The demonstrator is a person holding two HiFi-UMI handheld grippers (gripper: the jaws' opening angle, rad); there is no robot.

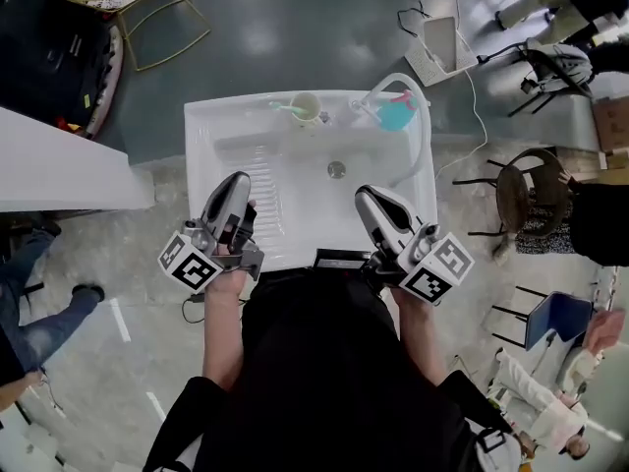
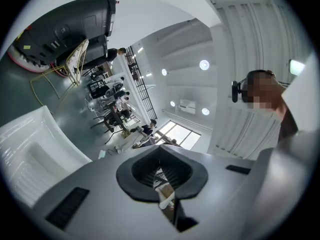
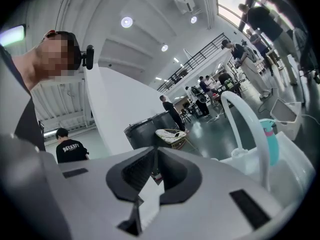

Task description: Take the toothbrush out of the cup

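**While both grippers are shut and empty, toothbrush sits in cup**

Left gripper (image 1: 236,179) (image 2: 160,156): jaws fully closed, pads together, nothing between them.

Right gripper (image 1: 367,196) (image 3: 156,158): jaws closed likewise, nothing held.

Both grippers are held over the near rim of the sink (image 1: 208,131), one at each side, tips toward the basin. Both are well apart from the cup (image 1: 309,109).

The cup stands upright on the sink's back rim, left of centre. The toothbrush (image 1: 285,108) rests inside it and leans out to the left.

A teal mug (image 1: 396,116) (image 3: 270,140) stands at the back right, just beside the white hose (image 1: 421,116) (image 3: 246,120).
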